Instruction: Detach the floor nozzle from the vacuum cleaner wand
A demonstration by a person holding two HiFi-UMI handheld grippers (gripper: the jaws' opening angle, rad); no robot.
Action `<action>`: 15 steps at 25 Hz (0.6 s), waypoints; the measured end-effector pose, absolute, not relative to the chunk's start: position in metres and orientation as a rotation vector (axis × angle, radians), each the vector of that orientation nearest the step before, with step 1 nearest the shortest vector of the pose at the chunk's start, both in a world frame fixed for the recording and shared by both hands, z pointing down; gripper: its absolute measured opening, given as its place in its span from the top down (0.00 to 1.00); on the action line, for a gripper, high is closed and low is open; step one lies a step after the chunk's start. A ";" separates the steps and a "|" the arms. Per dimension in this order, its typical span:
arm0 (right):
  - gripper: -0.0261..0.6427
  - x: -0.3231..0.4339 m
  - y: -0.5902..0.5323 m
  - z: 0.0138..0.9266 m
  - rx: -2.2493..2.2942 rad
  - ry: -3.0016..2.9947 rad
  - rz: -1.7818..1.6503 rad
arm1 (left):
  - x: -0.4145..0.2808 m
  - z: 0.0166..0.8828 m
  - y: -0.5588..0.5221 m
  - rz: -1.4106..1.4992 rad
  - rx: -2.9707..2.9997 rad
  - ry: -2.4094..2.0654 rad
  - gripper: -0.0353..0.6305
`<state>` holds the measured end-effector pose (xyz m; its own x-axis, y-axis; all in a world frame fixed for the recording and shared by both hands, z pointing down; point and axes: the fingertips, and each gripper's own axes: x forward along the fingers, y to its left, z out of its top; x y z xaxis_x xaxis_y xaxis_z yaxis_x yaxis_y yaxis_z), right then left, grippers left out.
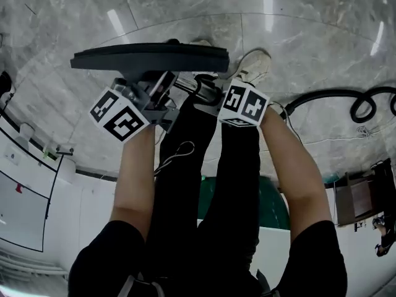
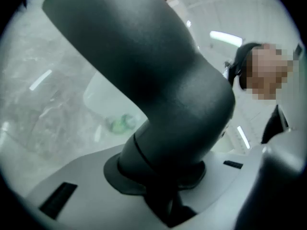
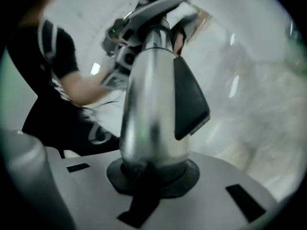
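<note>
A person stands over a grey marble floor [image 1: 185, 11], working one vacuum cleaner with two hand-held grippers. One dark floor nozzle [image 1: 148, 57] stretches its long bar sideways across the head view, nearly level. Its right end stops just left of the person's white shoe [image 1: 253, 67], and whether the bar touches the floor cannot be told. The nozzle's thick dark neck [image 2: 163, 95] runs back from the bar toward the person, and the left gripper [image 1: 162, 84], left of the shoe, is clamped around it. One silver wand [image 3: 151, 119] carries a black catch on its side. The right gripper [image 1: 213, 94], just below and left of the shoe, is closed tight on the wand. One looped black hose [image 1: 346, 98] lies right of the shoe.
</note>
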<state>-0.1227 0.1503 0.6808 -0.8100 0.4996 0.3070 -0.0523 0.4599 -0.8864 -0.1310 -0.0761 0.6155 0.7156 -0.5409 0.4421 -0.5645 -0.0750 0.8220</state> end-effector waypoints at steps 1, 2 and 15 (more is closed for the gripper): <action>0.88 -0.107 0.179 0.674 -0.564 -2.097 1.466 | -0.148 0.593 -0.100 -0.119 1.775 -0.893 0.79; 0.88 -0.085 0.211 0.681 -0.634 -2.000 1.525 | -0.169 0.573 -0.132 -0.231 1.814 -0.918 0.79; 0.88 0.019 0.194 0.786 -0.215 -1.918 0.765 | -0.124 0.657 -0.120 0.107 1.706 -0.822 0.78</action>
